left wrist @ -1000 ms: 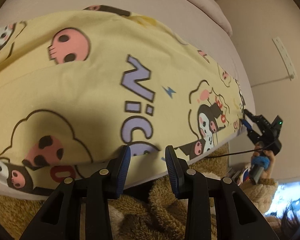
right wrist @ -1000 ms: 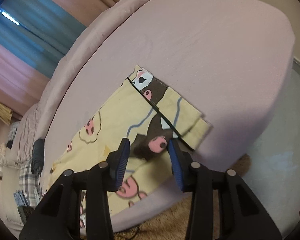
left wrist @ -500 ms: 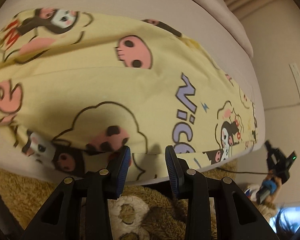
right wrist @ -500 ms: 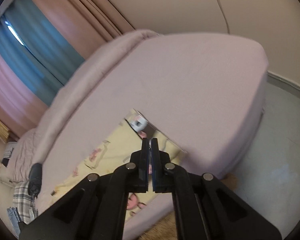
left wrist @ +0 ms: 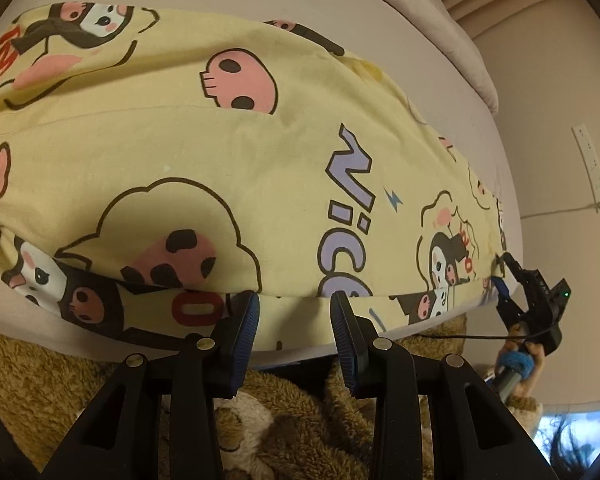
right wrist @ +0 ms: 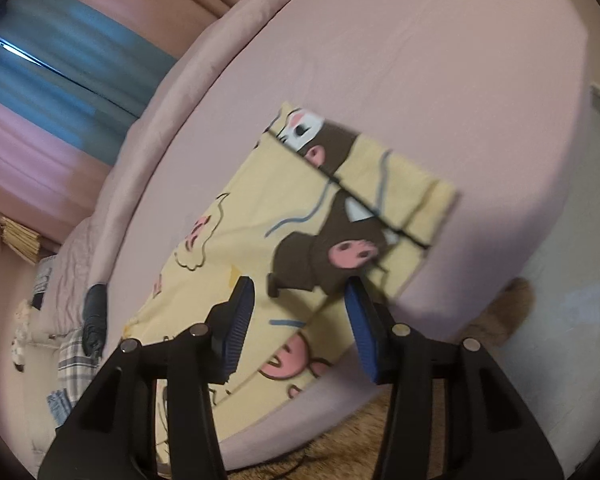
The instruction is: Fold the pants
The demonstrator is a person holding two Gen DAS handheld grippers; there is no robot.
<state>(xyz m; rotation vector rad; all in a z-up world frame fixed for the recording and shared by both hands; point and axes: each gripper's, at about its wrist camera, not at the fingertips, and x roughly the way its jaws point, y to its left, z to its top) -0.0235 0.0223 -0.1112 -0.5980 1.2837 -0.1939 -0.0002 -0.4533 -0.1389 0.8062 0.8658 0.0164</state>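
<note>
Pink-sheeted bed [right wrist: 440, 60] taking up most of both views, with the yellow cartoon-print pants [left wrist: 228, 168] spread flat along its near edge and slightly overhanging it. Already doubled lengthwise, by the look of it: one leg lying on the other, both hems stacked at the bed's right-hand end in the right wrist view. Still to do, as a judgement: the crosswise folds bringing hems toward the waist.

Left gripper [left wrist: 294, 318] poised at the overhanging near edge of the pants, midway along the bed side, jaws parted, cloth behind them but not visibly pinched. Right gripper [right wrist: 300, 316] near the hem end, jaws just reopened after a snap shut, pads clear of the fabric, nothing grasped.
</note>
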